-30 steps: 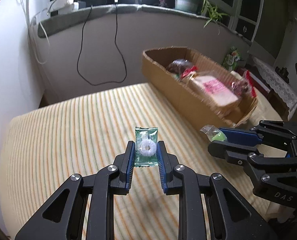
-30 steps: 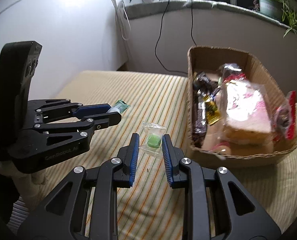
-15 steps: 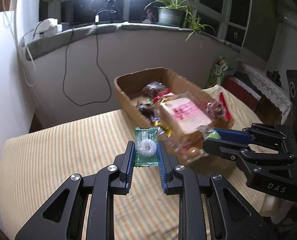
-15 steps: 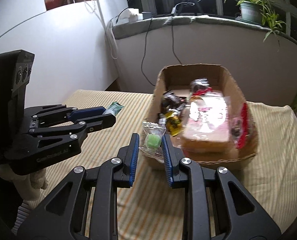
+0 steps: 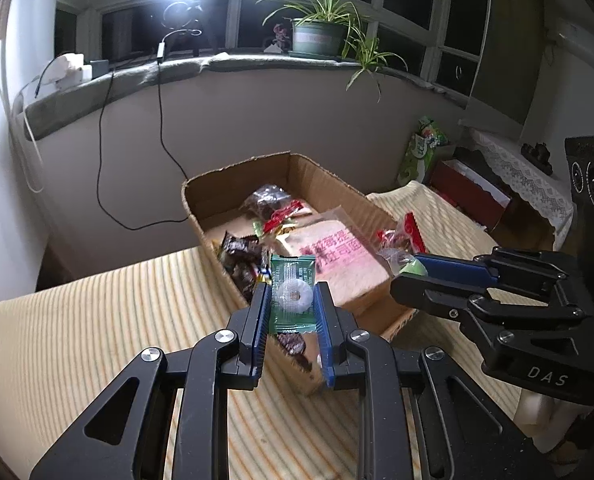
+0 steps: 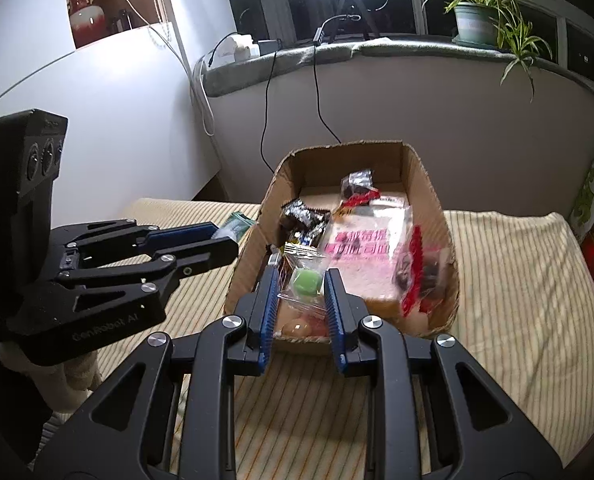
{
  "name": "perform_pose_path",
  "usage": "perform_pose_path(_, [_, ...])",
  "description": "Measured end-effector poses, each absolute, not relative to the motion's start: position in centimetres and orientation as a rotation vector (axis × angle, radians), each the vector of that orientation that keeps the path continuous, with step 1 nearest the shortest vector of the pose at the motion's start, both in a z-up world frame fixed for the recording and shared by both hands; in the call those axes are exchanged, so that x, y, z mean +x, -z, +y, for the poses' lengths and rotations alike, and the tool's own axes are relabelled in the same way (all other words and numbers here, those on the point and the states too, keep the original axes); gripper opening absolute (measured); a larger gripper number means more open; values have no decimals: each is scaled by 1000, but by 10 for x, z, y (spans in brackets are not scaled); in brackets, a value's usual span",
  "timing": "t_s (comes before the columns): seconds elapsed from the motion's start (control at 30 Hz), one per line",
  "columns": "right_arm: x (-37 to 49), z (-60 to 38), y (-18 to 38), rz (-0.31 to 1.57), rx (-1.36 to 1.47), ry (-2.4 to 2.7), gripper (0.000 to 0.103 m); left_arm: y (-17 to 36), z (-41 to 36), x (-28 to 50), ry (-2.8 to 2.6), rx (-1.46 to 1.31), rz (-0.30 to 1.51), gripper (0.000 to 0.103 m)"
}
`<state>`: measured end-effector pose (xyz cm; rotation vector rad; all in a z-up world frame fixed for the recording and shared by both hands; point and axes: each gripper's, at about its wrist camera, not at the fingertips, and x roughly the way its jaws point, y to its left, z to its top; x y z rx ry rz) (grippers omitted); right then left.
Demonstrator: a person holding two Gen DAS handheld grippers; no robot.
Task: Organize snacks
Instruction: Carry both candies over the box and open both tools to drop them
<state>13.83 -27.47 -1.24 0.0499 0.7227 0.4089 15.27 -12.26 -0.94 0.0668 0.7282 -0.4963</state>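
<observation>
Tools clamped: left tool [image 5: 291, 307] grips green packet [image 5: 293, 293], right tool [image 6: 301, 289] clear-wrapped green candy [image 6: 305, 283], seemingly over box [image 6: 429, 184].

Each camera sits on its hand-held gripper, looking forward and down from close above. Both views share the cardboard box [image 5: 321, 184] [image 6: 425, 184] and the window plant [image 5: 321, 32] [image 6: 477, 20].

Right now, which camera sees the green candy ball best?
The right wrist view: the green candy ball sits close and centered in the right hand-held gripper. The left wrist view shows only a sliver of it beside that gripper's fingertip.
</observation>
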Motion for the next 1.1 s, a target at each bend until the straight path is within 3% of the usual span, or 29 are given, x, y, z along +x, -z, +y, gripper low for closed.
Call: perform_pose_path(1.1, [285,-298,12,817,49,-439,25,15,-150,250,463,59,743,20])
